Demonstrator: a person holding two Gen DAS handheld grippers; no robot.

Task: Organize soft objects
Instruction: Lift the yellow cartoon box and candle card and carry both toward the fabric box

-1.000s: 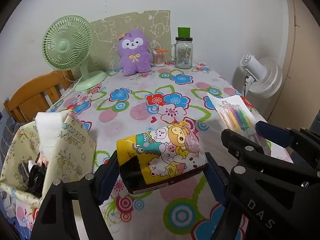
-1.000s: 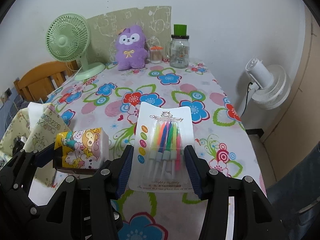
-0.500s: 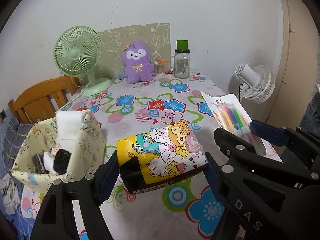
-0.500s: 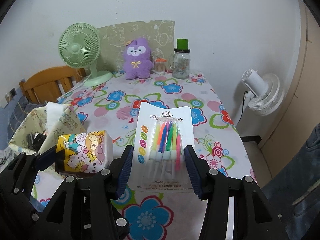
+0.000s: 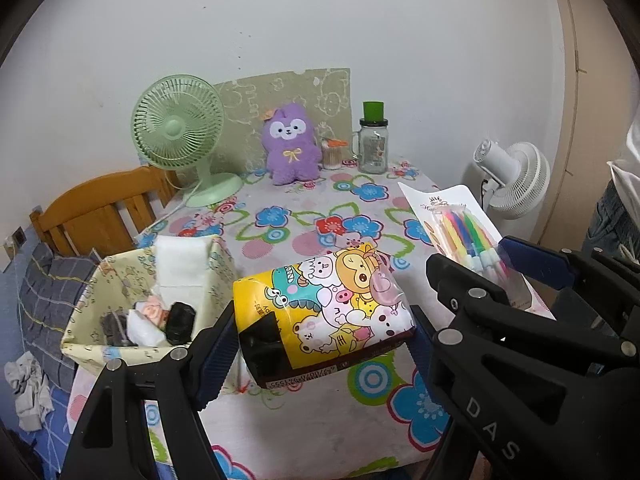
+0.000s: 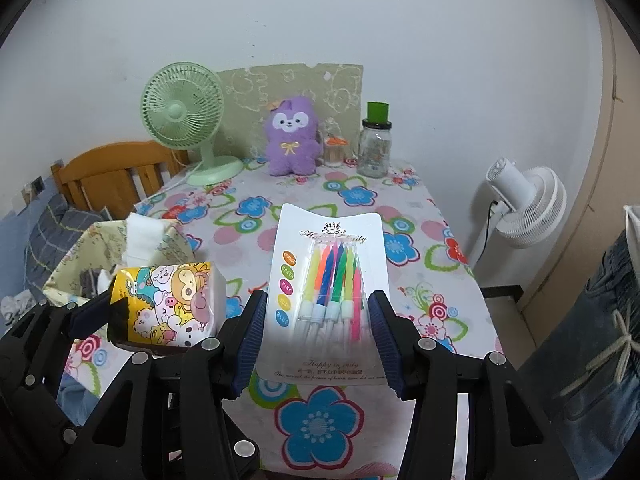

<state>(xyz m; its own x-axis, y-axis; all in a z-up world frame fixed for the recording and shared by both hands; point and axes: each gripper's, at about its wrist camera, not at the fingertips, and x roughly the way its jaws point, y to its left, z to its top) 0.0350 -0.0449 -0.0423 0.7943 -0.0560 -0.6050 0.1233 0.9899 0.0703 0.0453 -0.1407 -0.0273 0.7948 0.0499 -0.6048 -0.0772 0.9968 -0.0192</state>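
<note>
The left gripper [image 5: 320, 332] is closed on a cartoon-printed tissue pack [image 5: 324, 308]; its blue pads press against both ends of the pack, which is held clear of the tablecloth [image 5: 280, 216]. The right gripper [image 6: 316, 328] is closed on a carded pack of birthday candles [image 6: 328, 276], with a pad against each long edge of the card, and this too is carried above the table.

To the left of the tissue pack, a fabric storage basket [image 5: 92, 304] is seen beside the table's near left corner. It already contains a white folded item [image 5: 180, 264] standing against its far wall and several small soft pieces, dark and pale, lying at the bottom; their exact nature cannot be determined. The task is therefore judged to be partly complete: some soft objects are stowed, and the tissue pack is lifted but not yet placed in the basket.

A purple plush toy [image 5: 290, 144] remains upright at the far edge of the table, between a green desk fan [image 5: 178, 136] and a glass jar [image 5: 373, 144]. It is judged to be a soft object that is left to be collected. The candle pack is rigid, and its intended destination cannot be determined.
</note>
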